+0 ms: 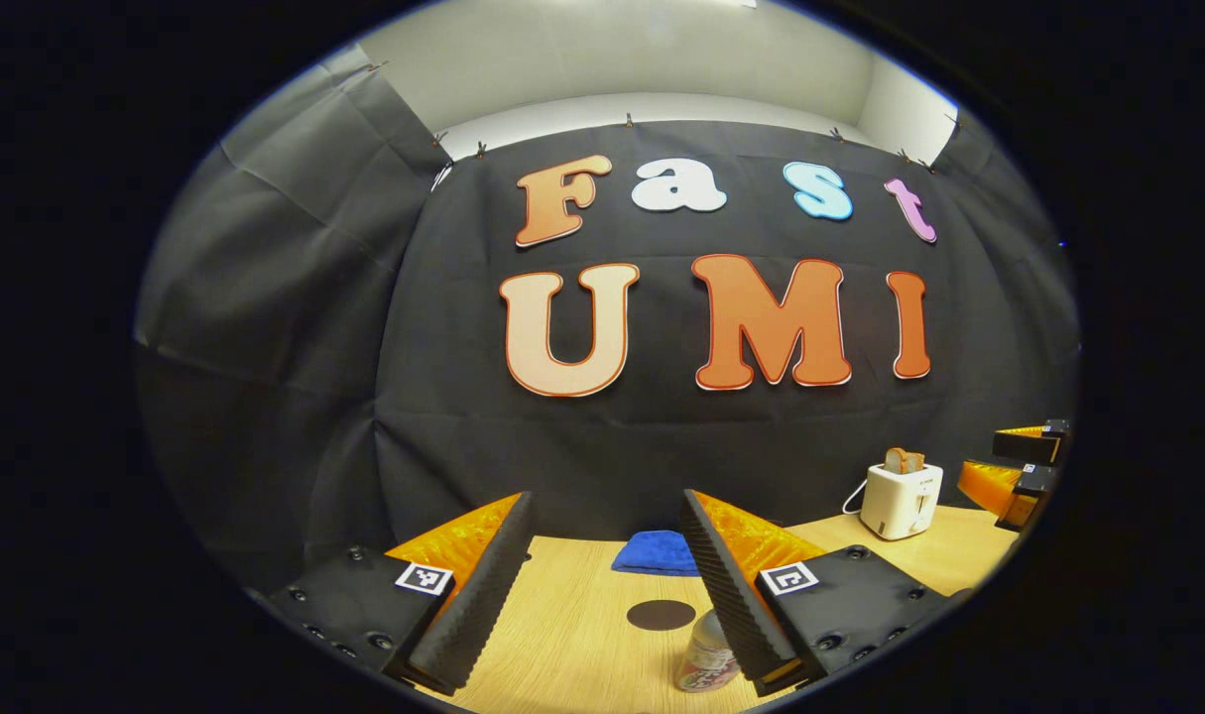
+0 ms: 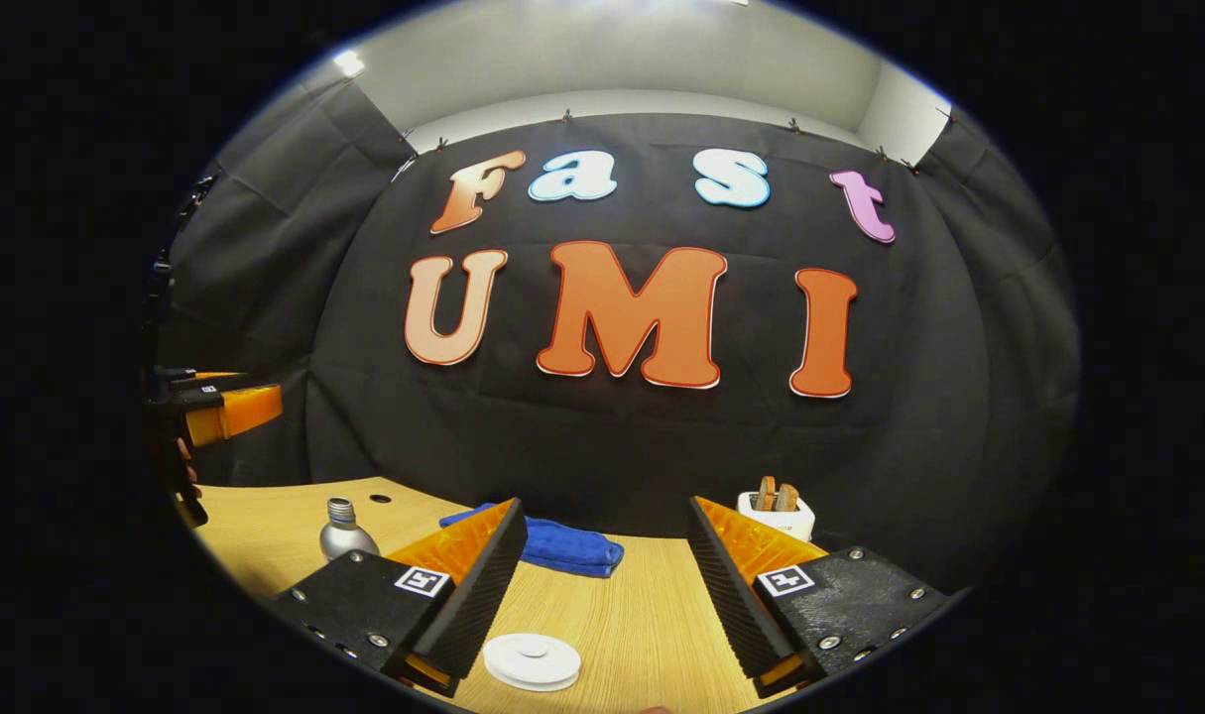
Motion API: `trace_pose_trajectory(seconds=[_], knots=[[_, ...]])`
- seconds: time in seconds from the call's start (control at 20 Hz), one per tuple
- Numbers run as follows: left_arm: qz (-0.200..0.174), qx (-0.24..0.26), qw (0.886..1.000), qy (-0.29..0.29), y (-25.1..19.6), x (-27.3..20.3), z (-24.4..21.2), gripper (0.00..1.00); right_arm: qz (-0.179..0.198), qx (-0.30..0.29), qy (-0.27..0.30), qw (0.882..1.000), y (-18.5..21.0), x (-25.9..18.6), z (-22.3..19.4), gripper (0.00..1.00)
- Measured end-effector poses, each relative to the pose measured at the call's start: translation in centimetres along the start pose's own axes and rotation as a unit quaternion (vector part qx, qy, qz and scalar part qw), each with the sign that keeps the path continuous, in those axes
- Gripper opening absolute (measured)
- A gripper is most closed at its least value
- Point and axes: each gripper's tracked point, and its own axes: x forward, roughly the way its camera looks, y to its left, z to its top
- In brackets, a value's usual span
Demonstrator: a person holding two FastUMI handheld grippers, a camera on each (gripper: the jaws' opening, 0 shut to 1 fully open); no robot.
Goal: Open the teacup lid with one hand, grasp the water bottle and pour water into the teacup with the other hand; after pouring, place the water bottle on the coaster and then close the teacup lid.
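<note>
Nearest to us, the right gripper point(image 2: 605, 503) is spread wide over the table point(image 2: 652, 615). One white disc point(image 2: 532, 661) lies flat just ahead, close by its left finger; we cannot tell whether it is a coaster or a lid. The left gripper point(image 1: 607, 496) is spread too, with nothing between its fingers. One printed container point(image 1: 706, 656) stands upright against the inner edge of its right finger, possibly the teacup, though we cannot be sure.

Left of the right gripper's fingers stands one silver water bottle point(image 2: 344, 535), upright, neck up. We judge that the left gripper, which hangs above that side, is the nearer one to it. Beyond the printed container lies one dark round mat point(image 1: 661, 615), apart from it. Farther on is one blue cloth point(image 1: 657, 552). Farthest right stands one white toaster point(image 1: 900, 499), with two slices in the right gripper view.
</note>
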Motion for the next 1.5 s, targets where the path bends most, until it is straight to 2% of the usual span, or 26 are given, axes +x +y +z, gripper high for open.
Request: trace_pose_trajectory(seconds=[0.4,0.6,0.75,0.9,0.95,1.05,1.25,1.4,1.5], knots=[[-0.012,0.027,1.000,-0.005,-1.1,-0.8,-0.4,0.98,0.027,0.015,0.052,0.998,1.9,-0.1,-3.8,0.92],[-0.003,0.031,0.999,-0.003,-1.2,-1.1,-0.9,0.97,0.035,0.027,0.095,0.995,2.4,0.2,-6.7,0.90],[-0.013,0.023,1.000,0.008,-1.9,-1.2,-1.9,0.94,0.054,0.028,0.135,0.989,3.5,0.0,-9.5,0.90],[-0.014,0.025,0.999,0.020,-1.9,-1.2,-2.8,1.00,0.067,0.020,0.173,0.983,4.5,-0.1,-12.3,0.91],[-0.014,0.027,0.999,0.023,-1.9,-1.3,-3.0,0.94,0.065,0.016,0.181,0.981,4.5,0.0,-13.2,0.91],[-0.014,0.030,0.999,0.027,-2.0,-1.2,-3.5,1.00,0.064,0.020,0.202,0.977,4.5,0.3,-14.9,0.82],[-0.015,0.033,0.999,0.040,-2.0,-1.2,-4.6,1.00,0.076,0.035,0.221,0.972,5.4,0.6,-16.3,0.75],[-0.017,0.034,0.998,0.050,-2.2,-1.0,-5.3,1.00,0.085,0.030,0.235,0.968,5.7,0.7,-17.4,0.64],[-0.019,0.033,0.998,0.055,-2.4,-0.9,-5.7,0.99,0.092,0.025,0.237,0.967,6.1,0.8,-17.9,0.60]])
